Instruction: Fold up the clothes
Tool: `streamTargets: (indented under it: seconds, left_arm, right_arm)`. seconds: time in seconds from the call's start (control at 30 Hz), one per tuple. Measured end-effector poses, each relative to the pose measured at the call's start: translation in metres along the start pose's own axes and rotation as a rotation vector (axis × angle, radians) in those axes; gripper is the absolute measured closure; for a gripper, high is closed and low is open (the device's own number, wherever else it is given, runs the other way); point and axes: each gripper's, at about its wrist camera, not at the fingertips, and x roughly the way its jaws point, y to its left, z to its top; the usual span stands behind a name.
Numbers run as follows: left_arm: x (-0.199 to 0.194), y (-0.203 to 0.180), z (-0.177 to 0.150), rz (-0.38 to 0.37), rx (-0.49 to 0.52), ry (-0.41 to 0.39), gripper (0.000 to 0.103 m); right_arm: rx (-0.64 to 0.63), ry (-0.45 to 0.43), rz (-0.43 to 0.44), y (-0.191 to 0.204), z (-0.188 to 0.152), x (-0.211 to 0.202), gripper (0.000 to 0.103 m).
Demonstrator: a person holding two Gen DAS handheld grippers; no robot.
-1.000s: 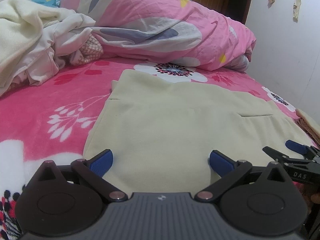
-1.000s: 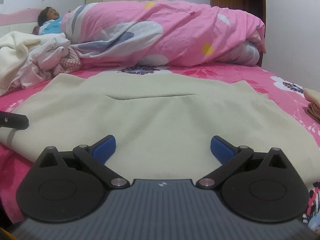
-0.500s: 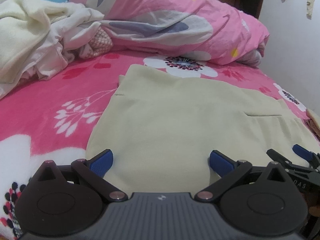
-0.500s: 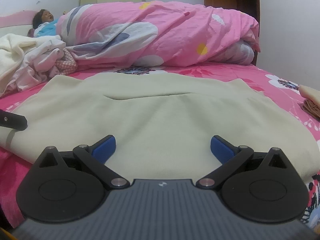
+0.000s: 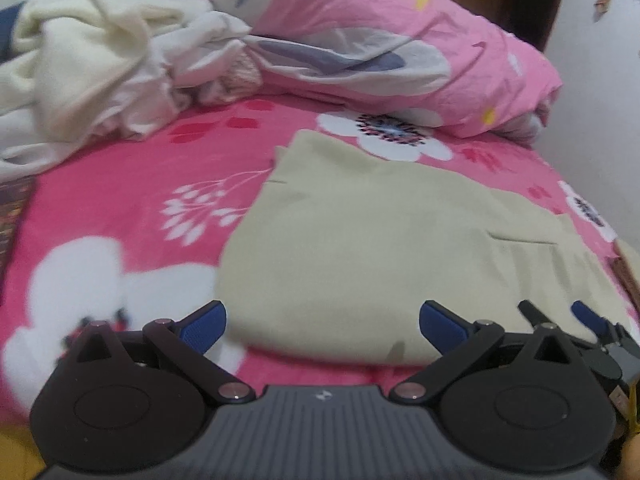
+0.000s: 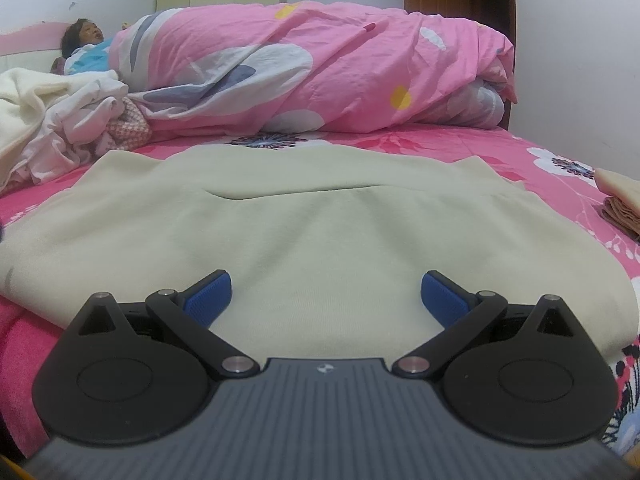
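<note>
Bed (image 5: 120,184): one, pink floral sheet.
Quilt (image 6: 320,68): one, pink, bunched at the back.
Garment (image 6: 320,220): one, pale cream, flat mid-bed, pocket slit showing.
Tongs: two, left gripper (image 5: 322,320) and right gripper (image 6: 326,292), both spread wide, empty, at the near hem.

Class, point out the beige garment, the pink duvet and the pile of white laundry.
beige garment (image 6: 320,232), right wrist view, middle of its flat front.
pink duvet (image 6: 320,64), right wrist view, upper bulge.
pile of white laundry (image 5: 100,64), left wrist view, cream top layer.
</note>
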Motion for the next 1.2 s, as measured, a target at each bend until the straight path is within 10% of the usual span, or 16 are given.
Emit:
streamTargets:
  seconds: [0.23, 1.2]
  left_arm:
    - [-0.019, 0.001, -0.020, -0.162, -0.105, 0.041, 0.000]
    - [0.021, 0.009, -0.033, -0.198, -0.250, -0.018, 0.046]
  right_arm:
    - [0.000, -0.002, -0.001, 0.000, -0.001, 0.000, 0.001]
    - [-0.001, -0.009, -0.001, -0.002, -0.001, 0.000, 0.001]
